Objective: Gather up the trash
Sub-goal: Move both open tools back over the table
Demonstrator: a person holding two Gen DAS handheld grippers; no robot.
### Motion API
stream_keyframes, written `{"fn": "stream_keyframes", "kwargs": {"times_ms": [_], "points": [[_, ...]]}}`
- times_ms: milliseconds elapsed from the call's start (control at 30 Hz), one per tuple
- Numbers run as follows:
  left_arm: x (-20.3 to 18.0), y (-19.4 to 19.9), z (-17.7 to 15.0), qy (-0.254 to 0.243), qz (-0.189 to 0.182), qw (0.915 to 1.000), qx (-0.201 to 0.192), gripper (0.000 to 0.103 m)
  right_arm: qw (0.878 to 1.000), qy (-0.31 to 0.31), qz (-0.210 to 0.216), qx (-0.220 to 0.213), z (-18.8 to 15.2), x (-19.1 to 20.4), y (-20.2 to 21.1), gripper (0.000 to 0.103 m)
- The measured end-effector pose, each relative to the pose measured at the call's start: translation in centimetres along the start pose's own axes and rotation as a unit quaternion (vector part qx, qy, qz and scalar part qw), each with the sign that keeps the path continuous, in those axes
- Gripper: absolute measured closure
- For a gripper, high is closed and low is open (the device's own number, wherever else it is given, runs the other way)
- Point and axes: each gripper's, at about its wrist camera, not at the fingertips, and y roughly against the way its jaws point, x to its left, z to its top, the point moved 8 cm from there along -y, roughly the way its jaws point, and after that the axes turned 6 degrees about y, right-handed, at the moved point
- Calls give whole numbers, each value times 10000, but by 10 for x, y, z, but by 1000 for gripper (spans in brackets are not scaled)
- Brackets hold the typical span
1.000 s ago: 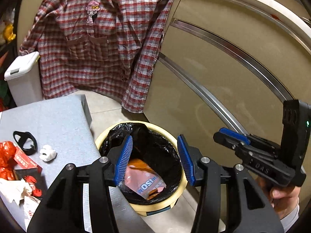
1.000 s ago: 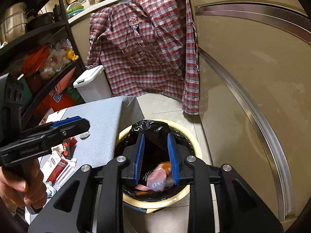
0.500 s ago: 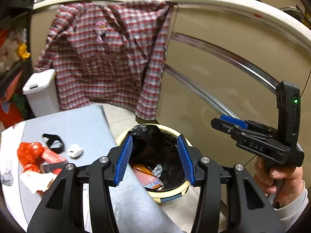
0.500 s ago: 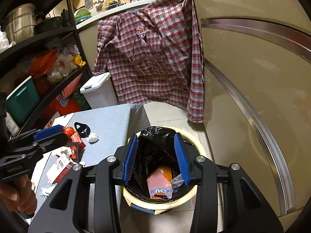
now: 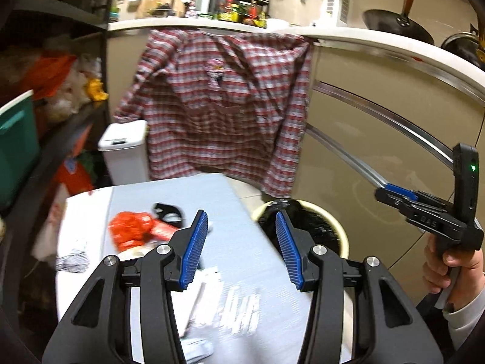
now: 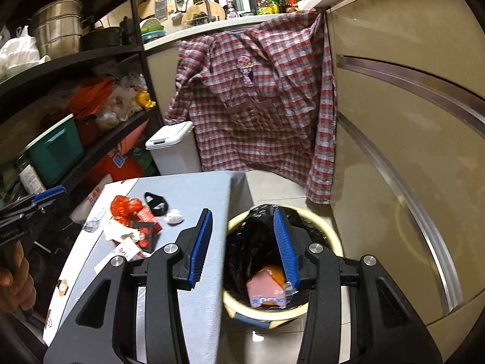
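Your left tool (image 5: 241,248) is held with its blue-padded fingers (image 5: 194,248) spread wide and nothing between them, and your right tool (image 6: 242,247) is spread just as wide and just as empty. From the left wrist view, your right hand (image 5: 451,268) grips its handle off to the right side; from the right wrist view, your left hand (image 6: 15,282) grips its handle at the left edge.

Warm indoor light falls evenly across both fisheye views; the glossy beige cabinet doors (image 6: 409,151) carry soft sheen, and their steel trim bows into curves toward the dark vignetted corners; the left wrist view is smeared with motion blur, worst on the grey table top (image 5: 230,273) and its litter; the right wrist view is sharper, though the black-lined round yellow bin (image 6: 333,239) blurs at its rim; shelves at left sit in shadow.
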Motion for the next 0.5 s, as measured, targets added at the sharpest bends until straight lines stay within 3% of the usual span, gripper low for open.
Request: {"fn": "stream_keyframes", "kwargs": {"times_ms": [167, 300, 500], "points": [[38, 17, -9, 99, 252, 9996, -65, 71, 9992, -197, 279, 184, -26, 24, -5, 63], [66, 19, -20, 233, 401, 9989, -85, 71, 9978, -214, 534, 328, -42, 52, -18, 85], [96, 14, -31, 475, 569, 9972, 68, 71, 9944, 11, 852, 621, -67, 101, -43, 87]]}}
